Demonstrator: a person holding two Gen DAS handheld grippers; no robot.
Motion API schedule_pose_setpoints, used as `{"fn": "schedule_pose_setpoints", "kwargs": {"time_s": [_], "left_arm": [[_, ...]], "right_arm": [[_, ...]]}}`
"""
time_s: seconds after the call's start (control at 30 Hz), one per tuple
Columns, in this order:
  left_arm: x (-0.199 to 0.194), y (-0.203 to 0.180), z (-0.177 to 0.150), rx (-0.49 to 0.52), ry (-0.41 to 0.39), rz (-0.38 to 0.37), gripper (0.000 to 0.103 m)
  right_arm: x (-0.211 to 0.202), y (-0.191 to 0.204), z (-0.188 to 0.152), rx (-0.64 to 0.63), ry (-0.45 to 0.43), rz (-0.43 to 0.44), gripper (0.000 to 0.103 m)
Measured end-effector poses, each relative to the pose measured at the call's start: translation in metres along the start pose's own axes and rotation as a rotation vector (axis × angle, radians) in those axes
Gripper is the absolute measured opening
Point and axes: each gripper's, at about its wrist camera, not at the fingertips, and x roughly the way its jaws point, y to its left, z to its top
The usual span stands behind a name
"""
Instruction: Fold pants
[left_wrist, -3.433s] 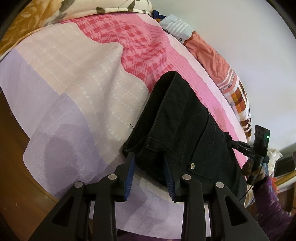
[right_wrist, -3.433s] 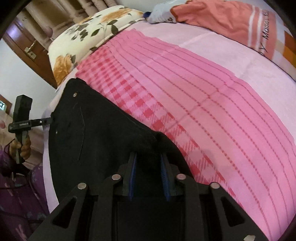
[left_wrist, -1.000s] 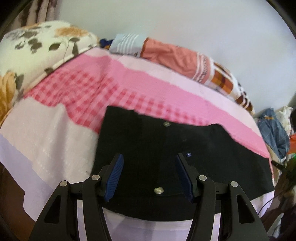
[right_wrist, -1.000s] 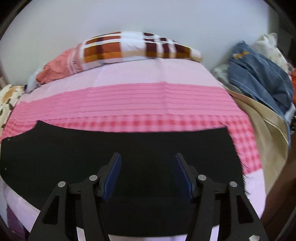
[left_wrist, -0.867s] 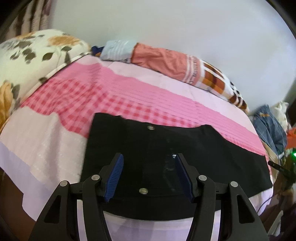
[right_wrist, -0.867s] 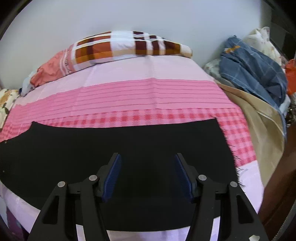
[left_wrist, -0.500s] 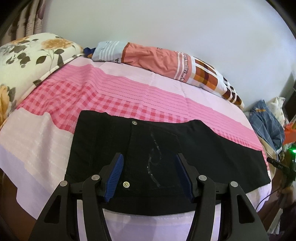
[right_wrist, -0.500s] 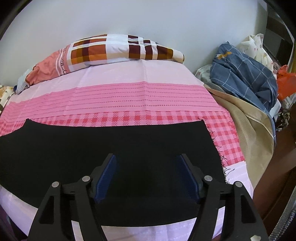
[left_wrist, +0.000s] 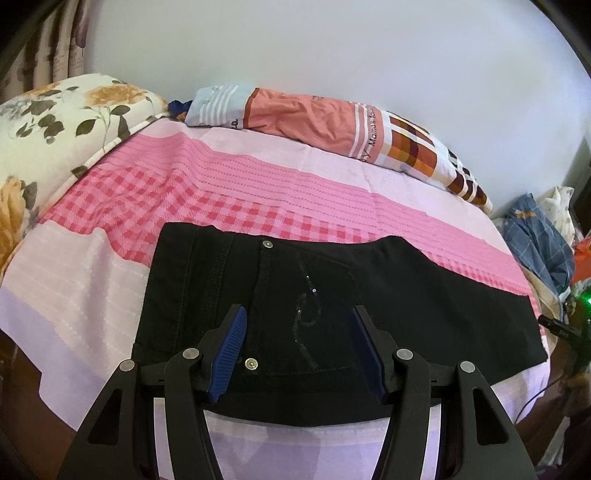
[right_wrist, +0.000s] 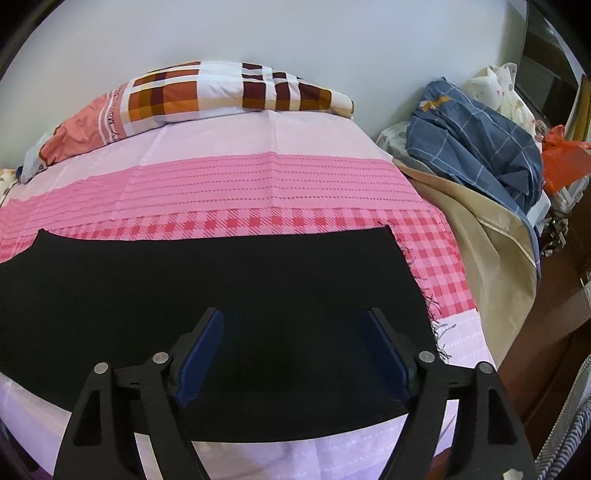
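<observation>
Left wrist view first: your left gripper (left_wrist: 297, 345) sits closest to you, its two blue pads (left_wrist: 229, 341) spread apart with nothing held between them. You look down past them at the black pants (left_wrist: 332, 291), which lie flat across the near part of the bed. This is the waist end. You can see a silver rivet (left_wrist: 251, 363) close to the left pad, another silver button (left_wrist: 266, 243) farther up, and a sparkly curl stitched on a back pocket (left_wrist: 308, 317).

In the right wrist view, your right gripper (right_wrist: 293, 354) is over the leg end of the pants (right_wrist: 221, 288). Its jaws are opening, and nothing is between them. The frayed hem (right_wrist: 430, 314) lies just to the right of the gripper.

The pants rest on a pink and lilac sheet (left_wrist: 221, 192) with a checked band. Farther back, a long orange and brown checked pillow (left_wrist: 332, 122) lies by the white wall. A flowered quilt (left_wrist: 55, 122) sits at the far left. At the far right, a blue checked cloth (right_wrist: 476, 144) is piled on a tan blanket (right_wrist: 476, 240).
</observation>
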Motion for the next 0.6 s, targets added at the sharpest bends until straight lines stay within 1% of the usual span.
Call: {"fn": "schedule_pose_setpoints", "kwargs": {"time_s": [0.1,0.13,0.17,0.2,0.27,0.33,0.4,0.43,0.47,0.5,0.53,0.6], "left_arm": [[0.000,-0.001,0.000,0.008,-0.008,0.032,0.060],[-0.002,-0.002,0.000,0.015,-0.020,0.060,0.062],[-0.002,-0.003,-0.001,0.019,-0.025,0.079,0.069],[-0.004,-0.003,-0.001,0.027,-0.034,0.120,0.076],[-0.005,-0.002,-0.002,0.037,-0.047,0.159,0.080],[-0.008,0.001,-0.003,0.041,-0.061,0.182,0.081],[-0.010,0.006,-0.004,0.030,-0.076,0.191,0.084],[-0.010,0.008,-0.004,0.023,-0.076,0.183,0.084],[-0.010,0.010,-0.004,0.010,-0.071,0.163,0.084],[-0.009,0.014,-0.004,-0.009,-0.062,0.140,0.084],[-0.008,0.018,-0.005,-0.029,-0.055,0.117,0.084],[-0.005,0.021,-0.006,-0.055,-0.048,0.085,0.084]], "right_arm": [[0.002,-0.006,-0.007,0.018,0.014,-0.012,0.078],[0.004,-0.011,-0.009,0.033,0.024,-0.018,0.078],[0.007,-0.020,-0.012,0.064,0.036,-0.018,0.078],[0.010,-0.031,-0.016,0.107,0.047,-0.008,0.078],[0.015,-0.060,-0.025,0.221,0.059,0.042,0.079],[0.022,-0.111,-0.048,0.458,0.050,0.192,0.079],[0.031,-0.157,-0.074,0.688,0.038,0.318,0.072],[0.035,-0.178,-0.088,0.796,0.018,0.397,0.059],[0.038,-0.190,-0.100,0.861,0.005,0.447,0.043],[0.041,-0.205,-0.112,0.932,-0.003,0.493,0.039],[0.042,-0.212,-0.118,0.957,-0.006,0.500,0.037],[0.040,-0.218,-0.125,0.954,-0.016,0.484,0.039]]}}
